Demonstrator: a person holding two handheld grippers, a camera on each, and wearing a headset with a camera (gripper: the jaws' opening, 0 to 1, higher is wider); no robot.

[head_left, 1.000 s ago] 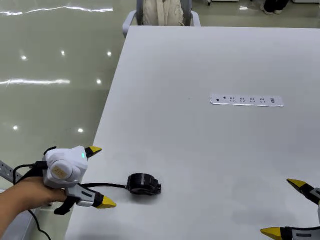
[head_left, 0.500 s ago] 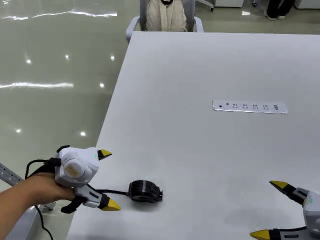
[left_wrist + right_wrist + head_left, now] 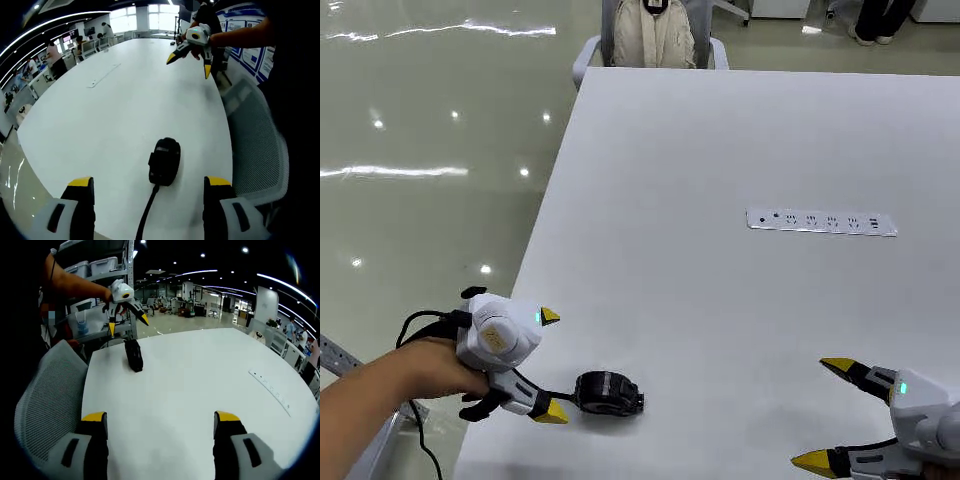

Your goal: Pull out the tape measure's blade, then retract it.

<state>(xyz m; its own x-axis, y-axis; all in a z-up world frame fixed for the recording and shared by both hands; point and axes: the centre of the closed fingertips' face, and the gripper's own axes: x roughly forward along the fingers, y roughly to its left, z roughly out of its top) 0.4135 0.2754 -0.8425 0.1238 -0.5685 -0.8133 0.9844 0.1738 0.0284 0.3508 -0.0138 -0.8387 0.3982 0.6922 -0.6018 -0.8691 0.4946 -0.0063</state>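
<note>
Closed in over the last second on the tape measure [image 3: 608, 392], lying untouched near the table's [image 3: 720, 150] front left edge, with left gripper [image 3: 551, 365] just beside it and right gripper [image 3: 825, 413] well apart, both jaws wide and empty, leaving grasp and blade pull pending.

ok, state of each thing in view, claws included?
tape measure: lying on the table, blade in, not gripped
left claw: open, pointed at the tape measure, not touching it
right claw: open, empty
power strip: flat, nothing plugged in
</note>
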